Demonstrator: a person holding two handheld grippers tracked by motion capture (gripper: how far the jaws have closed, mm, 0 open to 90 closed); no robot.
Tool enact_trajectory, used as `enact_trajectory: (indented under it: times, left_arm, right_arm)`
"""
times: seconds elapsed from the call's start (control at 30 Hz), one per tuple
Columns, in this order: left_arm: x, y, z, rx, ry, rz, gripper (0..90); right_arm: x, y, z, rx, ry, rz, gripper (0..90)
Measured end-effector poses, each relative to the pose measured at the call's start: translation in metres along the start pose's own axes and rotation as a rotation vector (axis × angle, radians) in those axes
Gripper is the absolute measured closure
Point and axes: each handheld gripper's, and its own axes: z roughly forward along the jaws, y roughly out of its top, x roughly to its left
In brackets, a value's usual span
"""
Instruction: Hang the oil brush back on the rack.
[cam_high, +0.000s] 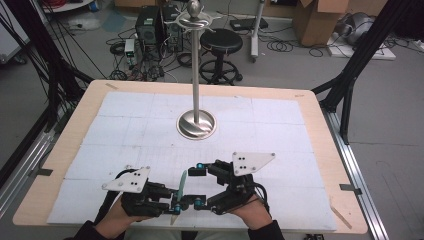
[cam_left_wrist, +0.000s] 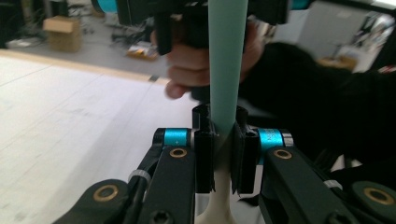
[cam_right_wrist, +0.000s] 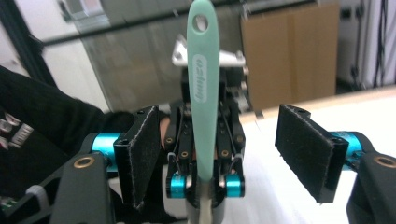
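left gripper (cam_high: 174, 204): clamped on the spatula (cam_right_wrist: 203, 88), low on its mint handle near the pale blade | right gripper (cam_high: 199, 184): jaws apart, flanking the handle untouched | handling: light, stiff, smooth plastic (likely slippery); best gripped mid-handle, flat faces against pads

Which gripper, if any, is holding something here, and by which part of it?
The left gripper is shut on the mint-green utensil, near where its green handle meets the cream end. The right gripper stands open around the handle, pads clear of it.
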Motion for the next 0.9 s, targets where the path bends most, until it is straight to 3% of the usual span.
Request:
enact_trajectory:
  times: [0.1, 0.13, 0.17, 0.2, 0.4, 0.6, 0.8, 0.9]
  left_arm:
    - [0.000, 0.000, 0.000, -0.028, -0.043, -0.012, 81.6]
    - [0.000, 0.000, -0.001, -0.033, -0.060, -0.013, 81.6]
    - [0.000, 0.000, -0.001, -0.033, -0.060, -0.013, 81.6]
    - [0.000, 0.000, -0.001, -0.036, -0.078, -0.011, 81.6]
    - [0.000, -0.001, 0.000, -0.038, -0.113, -0.015, 81.6]
    - [0.000, -0.001, 0.000, -0.033, -0.127, -0.011, 81.6]
    - [0.000, -0.002, 0.001, -0.031, -0.134, -0.013, 81.6]
    - [0.000, -0.002, 0.001, -0.033, -0.135, -0.013, 81.6]
  right_arm:
    - [-0.001, 0.000, -0.002, -0.034, 0.029, -0.007, 31.5]
    - [-0.001, 0.001, -0.002, -0.045, 0.052, -0.019, 39.3]
    - [-0.001, 0.001, -0.002, -0.045, 0.052, -0.019, 39.3]
    - [-0.001, 0.002, -0.001, -0.049, 0.086, -0.036, 45.5]
    - [-0.004, 0.000, 0.012, -0.016, 0.169, -0.033, 56.7]
    - [-0.007, 0.001, 0.017, -0.032, 0.206, -0.044, 66.7]
    - [-0.005, 0.001, 0.017, -0.030, 0.210, -0.064, 76.9]
    - [-0.005, 0.001, 0.017, -0.029, 0.209, -0.065, 77.7]
